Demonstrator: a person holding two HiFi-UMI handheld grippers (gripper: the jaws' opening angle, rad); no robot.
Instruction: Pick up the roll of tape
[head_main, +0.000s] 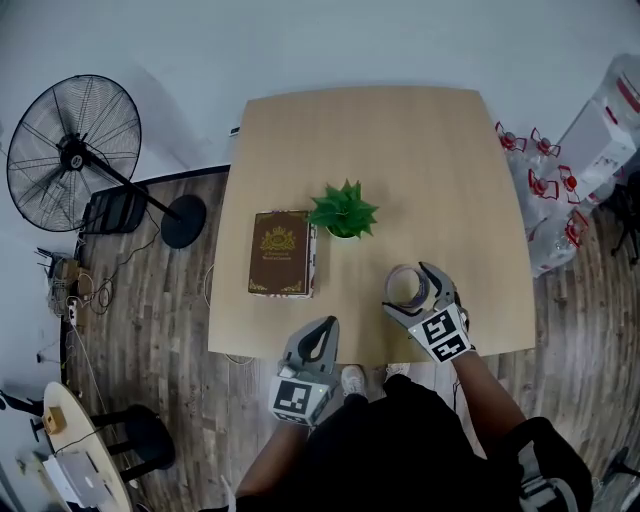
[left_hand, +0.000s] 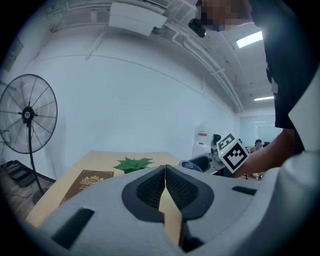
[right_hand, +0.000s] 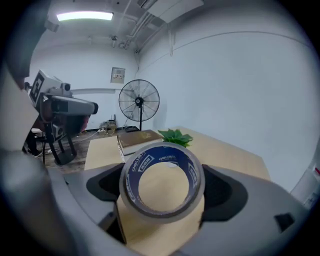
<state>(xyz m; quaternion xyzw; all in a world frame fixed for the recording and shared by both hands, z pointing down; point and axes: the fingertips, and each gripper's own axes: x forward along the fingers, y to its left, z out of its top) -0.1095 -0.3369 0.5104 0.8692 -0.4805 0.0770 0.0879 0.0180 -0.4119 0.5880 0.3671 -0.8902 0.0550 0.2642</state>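
My right gripper (right_hand: 162, 189) is clamped on the roll of tape (right_hand: 159, 154) by the table's (head_main: 400, 170) near edge, the roll's hole facing along the jaws. My left gripper (left_hand: 165, 186) is pinched closed on nothing and sits farther off.

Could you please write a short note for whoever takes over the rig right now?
Right gripper: jaws closed on the roll of tape, which stands on edge between them, near the front right of the table.
Left gripper: jaws together, holding nothing, at the table's front edge.
Also on the table, untouched: a book and a small plant, both to the left of the tape.
Done: the tape is gripped.
Left: I cannot tell whether the roll is clear of the tabletop yet, so raise it straight up and keep the grip firm.
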